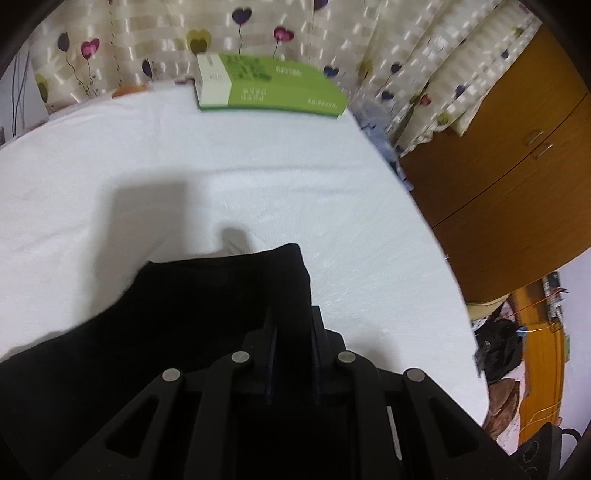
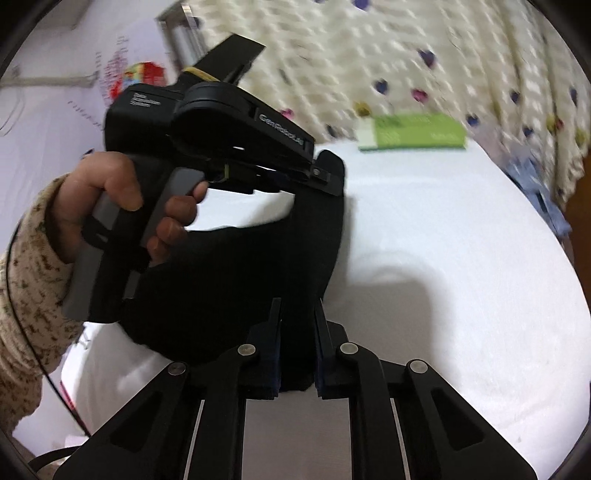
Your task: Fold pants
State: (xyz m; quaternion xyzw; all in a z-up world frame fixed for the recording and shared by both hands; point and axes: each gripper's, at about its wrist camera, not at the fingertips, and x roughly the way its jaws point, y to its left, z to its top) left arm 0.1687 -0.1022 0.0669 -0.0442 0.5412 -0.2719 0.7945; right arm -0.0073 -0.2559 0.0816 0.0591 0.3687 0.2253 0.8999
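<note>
Black pants (image 1: 166,325) hang lifted over a bed covered by a white sheet (image 1: 221,155). In the left wrist view my left gripper (image 1: 291,314) is shut on the pants' cloth, which spreads down to the lower left. The right wrist view shows my right gripper (image 2: 297,308) shut on another part of the black pants (image 2: 266,266), the cloth pinched between its fingers. The same view shows the left gripper (image 2: 325,173), held by a person's hand (image 2: 122,199) in a speckled sleeve, gripping the pants' upper edge. The fabric stretches between both grippers.
A green and white box (image 1: 269,85) lies at the bed's far edge under a heart-patterned curtain (image 1: 369,33). A wooden cabinet (image 1: 517,177) stands right of the bed, with clutter (image 1: 517,350) on the floor beside it. White wall (image 2: 55,92) lies to the left.
</note>
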